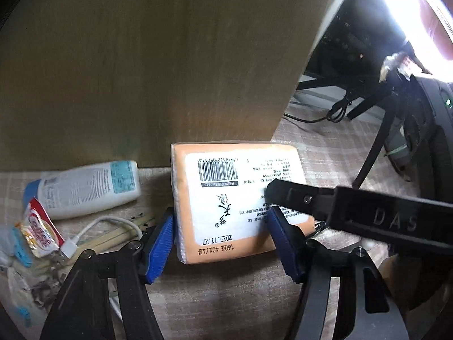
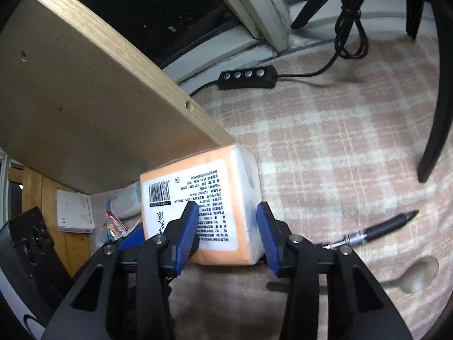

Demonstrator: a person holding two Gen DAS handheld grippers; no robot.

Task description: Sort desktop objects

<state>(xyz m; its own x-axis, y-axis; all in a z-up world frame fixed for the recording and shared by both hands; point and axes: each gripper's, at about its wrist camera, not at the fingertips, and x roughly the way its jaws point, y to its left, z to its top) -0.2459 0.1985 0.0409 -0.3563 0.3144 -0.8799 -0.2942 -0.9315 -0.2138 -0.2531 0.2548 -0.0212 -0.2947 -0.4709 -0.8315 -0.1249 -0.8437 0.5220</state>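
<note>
An orange tissue pack (image 1: 226, 195) with a white barcode label lies on the checked cloth (image 1: 226, 297), its far edge against an upright wooden panel (image 1: 141, 70). My left gripper (image 1: 221, 212) straddles its near left part, with one blue pad on the white end and the other over the label. One black finger (image 1: 300, 198) of my right gripper reaches in across the pack's right side. In the right wrist view my right gripper (image 2: 227, 205) grips the tissue pack (image 2: 198, 187) at its near right corner, with one pad on the label and one on the white end.
Left of the pack lie a white bottle (image 1: 85, 189), a red-and-white packet (image 1: 39, 232), a white USB cable (image 1: 93, 232) and chopsticks (image 1: 119, 236). On the right are a black pen (image 2: 382, 226), a spoon (image 2: 416, 274), a corded switch (image 2: 247, 76) and a black stand leg (image 2: 436, 141).
</note>
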